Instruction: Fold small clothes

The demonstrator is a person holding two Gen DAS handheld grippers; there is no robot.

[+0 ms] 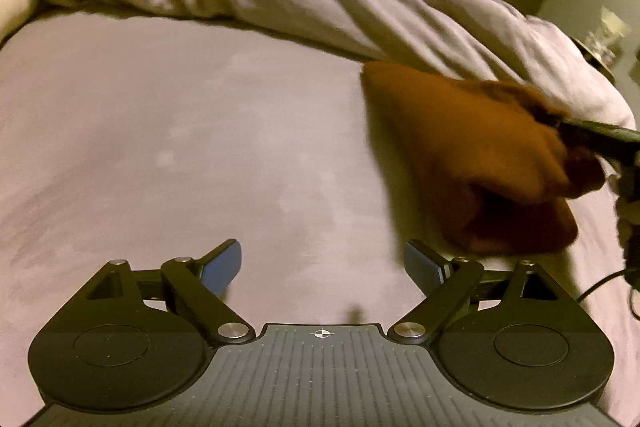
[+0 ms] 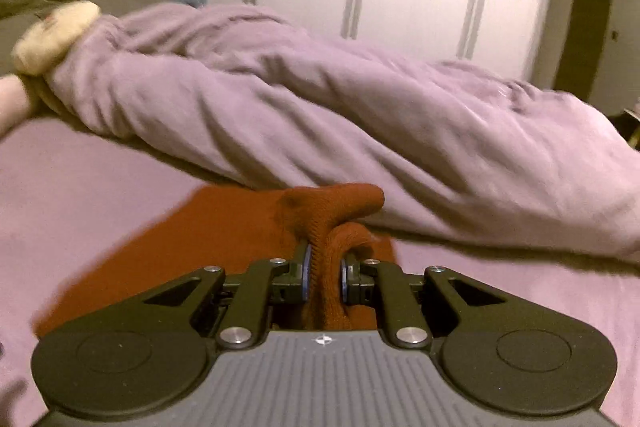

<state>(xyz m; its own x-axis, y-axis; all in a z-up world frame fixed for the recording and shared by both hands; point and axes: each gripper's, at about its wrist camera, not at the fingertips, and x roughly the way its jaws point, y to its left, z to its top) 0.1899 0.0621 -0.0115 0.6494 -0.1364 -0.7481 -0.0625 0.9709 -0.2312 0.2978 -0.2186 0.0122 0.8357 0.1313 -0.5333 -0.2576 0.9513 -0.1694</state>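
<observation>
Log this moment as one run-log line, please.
right gripper: shut on rust garment, edge lifted | left gripper: open, empty, over purple bed sheet | fold: not done

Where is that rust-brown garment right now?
The rust-brown garment lies on the purple bed sheet, beside the bunched blanket, one edge pinched in the right tongs.
</observation>
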